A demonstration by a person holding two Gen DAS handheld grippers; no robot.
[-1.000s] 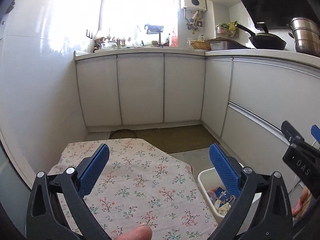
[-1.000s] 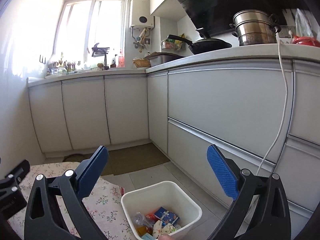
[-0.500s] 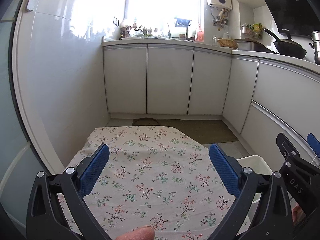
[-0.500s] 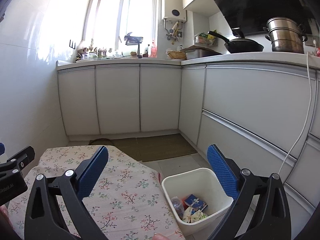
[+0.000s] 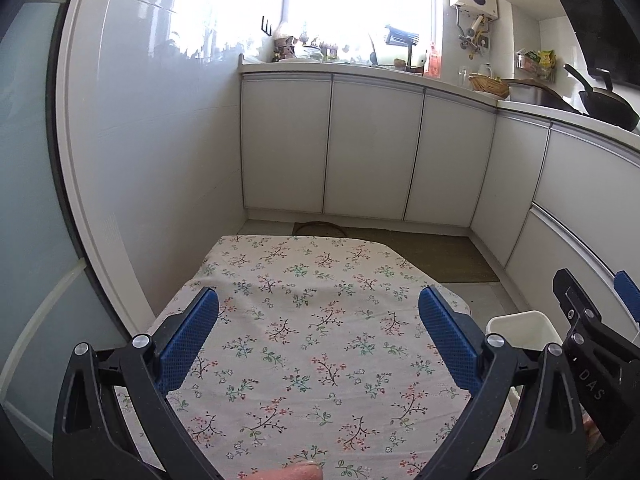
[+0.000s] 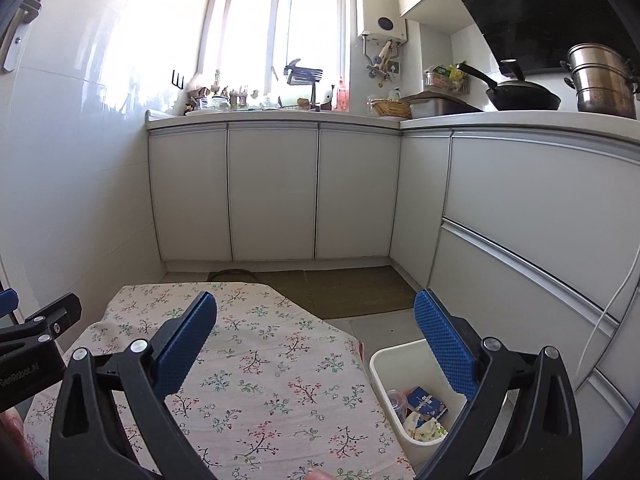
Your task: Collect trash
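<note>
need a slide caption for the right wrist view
Open right gripper above a floral tablecloth, beside a white bin holding a blue carton and other trash.

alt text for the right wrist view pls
An open, empty right gripper with blue-padded fingers hovers over a floral-clothed table. Beside the table, a white plastic bin on the floor holds a blue carton and wrappers. White kitchen cabinets stand behind.
</note>
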